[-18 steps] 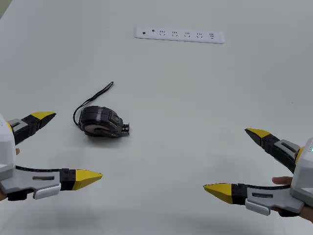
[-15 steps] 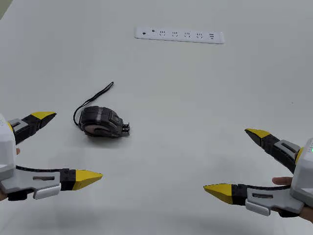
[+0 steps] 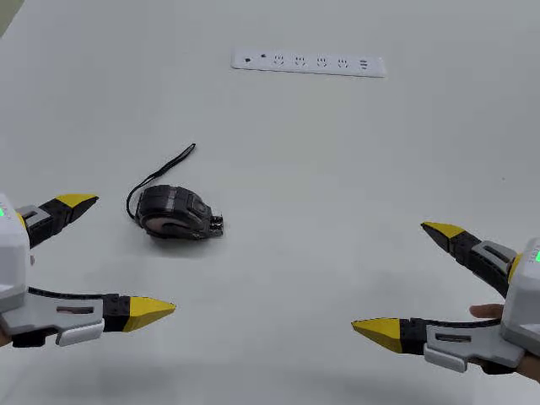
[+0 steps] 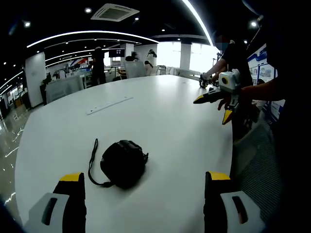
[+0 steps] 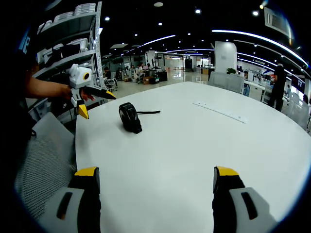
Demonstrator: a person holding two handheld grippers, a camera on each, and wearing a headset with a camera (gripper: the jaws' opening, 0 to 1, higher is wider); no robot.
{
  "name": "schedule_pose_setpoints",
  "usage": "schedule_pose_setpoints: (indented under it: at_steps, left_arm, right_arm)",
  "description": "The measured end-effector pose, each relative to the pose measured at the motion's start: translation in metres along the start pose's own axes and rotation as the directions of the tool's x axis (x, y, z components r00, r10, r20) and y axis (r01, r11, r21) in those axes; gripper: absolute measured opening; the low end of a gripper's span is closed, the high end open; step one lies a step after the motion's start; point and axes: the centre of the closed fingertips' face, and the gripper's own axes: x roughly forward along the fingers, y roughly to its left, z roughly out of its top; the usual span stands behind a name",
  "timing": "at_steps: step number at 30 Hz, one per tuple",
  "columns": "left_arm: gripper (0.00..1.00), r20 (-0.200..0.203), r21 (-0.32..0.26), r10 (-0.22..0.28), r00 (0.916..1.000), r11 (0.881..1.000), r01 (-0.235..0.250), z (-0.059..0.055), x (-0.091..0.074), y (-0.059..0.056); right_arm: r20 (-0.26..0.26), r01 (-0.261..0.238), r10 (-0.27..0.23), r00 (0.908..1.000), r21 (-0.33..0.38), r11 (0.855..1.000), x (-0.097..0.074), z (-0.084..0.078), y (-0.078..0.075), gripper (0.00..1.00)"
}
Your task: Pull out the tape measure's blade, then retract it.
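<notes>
A black tape measure (image 3: 174, 212) with a black wrist strap (image 3: 160, 171) lies on the white table (image 3: 337, 169), blade wound in. It lies a short way ahead in the left gripper view (image 4: 123, 163) and farther off in the right gripper view (image 5: 130, 117). My left gripper (image 3: 125, 256) hovers open at the left edge, just short of the tape measure, yellow-tipped jaws wide apart. At the lower right my right gripper (image 3: 411, 278) is open too, far from the tape measure, holding nothing.
A white power strip (image 3: 309, 63) lies at the far side of the table. Bare tabletop separates the two grippers. In the gripper views the table's rounded edge (image 5: 76, 145) and a mesh chair (image 5: 39, 165) are close to me; people and shelving stand far behind.
The head camera has shifted slightly. The tape measure and both grippers stand as before.
</notes>
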Motion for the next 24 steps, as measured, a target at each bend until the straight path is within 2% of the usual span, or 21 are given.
schedule_pose_setpoints:
  at_steps: [11,24]
  left_arm:
    - [0.99,-0.028,0.034,-0.024,0.9993,0.999,0.025,0.001,0.003,0.002]
    - [0.95,-0.092,0.081,-0.067,0.9935,0.994,0.074,-0.003,0.01,0.005]
  right_arm:
    - [-0.021,-0.022,0.022,0.9995,-0.013,1.0,0.002,-0.001,-0.001,0.97]
    - [-0.045,-0.064,0.061,0.9971,-0.048,0.997,0.012,0.001,-0.004,0.94]
